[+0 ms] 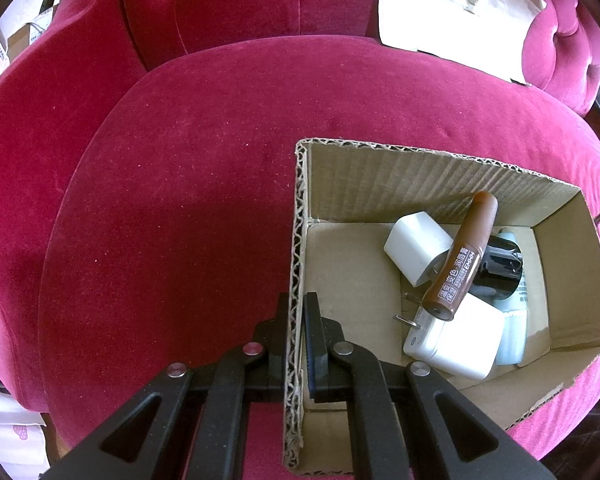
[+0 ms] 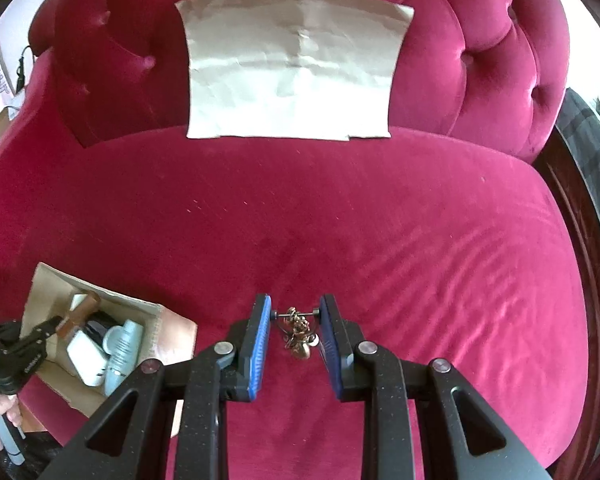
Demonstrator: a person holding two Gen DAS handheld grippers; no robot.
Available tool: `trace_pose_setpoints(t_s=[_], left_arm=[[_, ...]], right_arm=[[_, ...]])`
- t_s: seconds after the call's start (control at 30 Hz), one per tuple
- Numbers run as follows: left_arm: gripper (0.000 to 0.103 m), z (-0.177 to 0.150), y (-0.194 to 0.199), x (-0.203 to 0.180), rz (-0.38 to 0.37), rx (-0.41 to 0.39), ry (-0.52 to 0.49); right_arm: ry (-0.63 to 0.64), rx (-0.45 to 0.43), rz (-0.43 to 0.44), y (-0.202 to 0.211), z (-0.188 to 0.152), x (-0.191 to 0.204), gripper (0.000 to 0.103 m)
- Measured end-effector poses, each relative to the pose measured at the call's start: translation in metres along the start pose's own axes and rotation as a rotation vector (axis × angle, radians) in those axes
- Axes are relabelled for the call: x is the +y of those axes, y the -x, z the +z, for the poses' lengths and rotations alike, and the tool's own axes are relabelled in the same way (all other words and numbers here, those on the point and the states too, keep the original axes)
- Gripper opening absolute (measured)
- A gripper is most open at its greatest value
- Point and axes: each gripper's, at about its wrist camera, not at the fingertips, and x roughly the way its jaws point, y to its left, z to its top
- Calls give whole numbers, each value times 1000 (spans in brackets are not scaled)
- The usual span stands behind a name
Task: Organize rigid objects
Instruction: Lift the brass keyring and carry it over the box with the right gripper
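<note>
An open cardboard box (image 1: 572,280) lies on the red velvet seat. It holds two white plug adapters (image 1: 418,254), a brown lip-balm tube (image 1: 462,258), a black jar (image 1: 500,266) and a pale blue bottle (image 1: 514,336). My left gripper (image 1: 298,312) is shut on the box's left wall. In the right wrist view a small gold metal keychain (image 2: 298,332) lies on the seat between the blue pads of my right gripper (image 2: 296,320), which is open around it. The box (image 2: 60,384) and the left gripper (image 2: 40,334) show at lower left.
A sheet of crumpled white paper (image 2: 292,72) leans against the tufted red backrest (image 2: 480,52). The red seat cushion (image 2: 340,220) spreads around the box. A dark wooden edge (image 2: 580,220) runs along the right of the sofa.
</note>
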Motion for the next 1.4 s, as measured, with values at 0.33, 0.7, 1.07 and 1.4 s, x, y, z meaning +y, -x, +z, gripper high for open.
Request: trace_pose_setpoints(t_s=[0.33,0.7,1.07,1.4], left_arm=[[5,2,-2,3,-1,0,-3],[5,9,-11,1,-3,-1,-3],[5,8,-7,-11,-4,-1,6],[5,9,-7,-14,-4,-3,8]], right_arm=[[23,-55,35,21,10,25,26],[73,-105,97,46,17,64,26],[136,-129,171,58,20,110,26],[187,-102,210,46,12,145,26]])
